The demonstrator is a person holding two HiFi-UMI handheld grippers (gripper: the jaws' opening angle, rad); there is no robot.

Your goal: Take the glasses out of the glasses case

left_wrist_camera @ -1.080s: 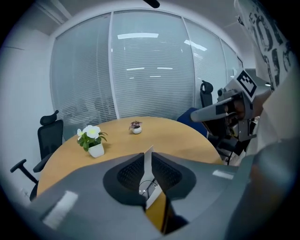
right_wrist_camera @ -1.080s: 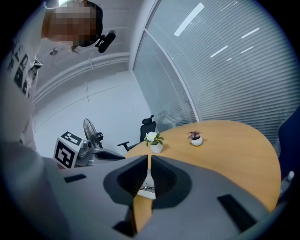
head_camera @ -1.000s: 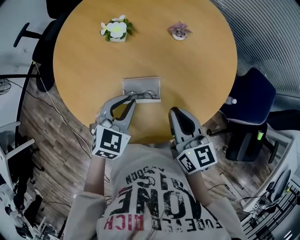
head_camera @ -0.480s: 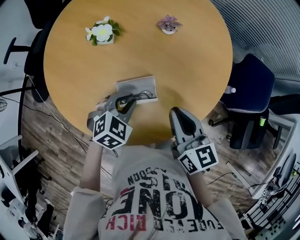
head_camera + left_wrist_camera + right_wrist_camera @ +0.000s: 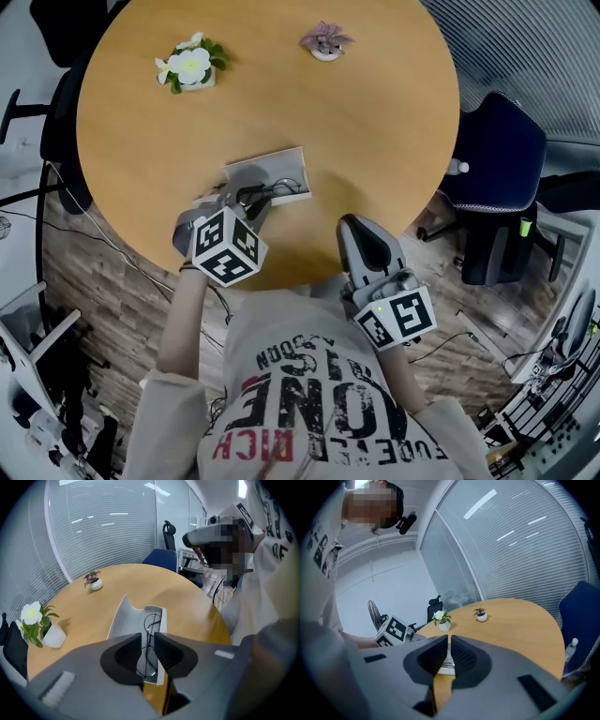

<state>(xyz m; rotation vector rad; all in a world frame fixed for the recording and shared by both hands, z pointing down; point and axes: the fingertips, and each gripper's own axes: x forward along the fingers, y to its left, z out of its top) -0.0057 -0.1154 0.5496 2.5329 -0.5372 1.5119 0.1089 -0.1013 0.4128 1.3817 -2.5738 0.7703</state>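
An open grey glasses case lies on the round wooden table near its front edge. Thin wire-framed glasses rest in the case's near half. My left gripper points steeply down over the case's near end. In the left gripper view the case fills the middle, and the glasses run into the gap of the left gripper. Its jaws are opening and the pads stand just clear of the frame. My right gripper hovers off the table's front edge, shut and empty.
A white flower in a pot and a small pink plant stand at the table's far side. A blue office chair stands to the right, and a black chair to the left. Cables lie on the wooden floor.
My left gripper has dropped toward the case and rolled, so its marker cube now covers most of its jaws. The jaws' gap has widened around the glasses. The right gripper has stayed put.
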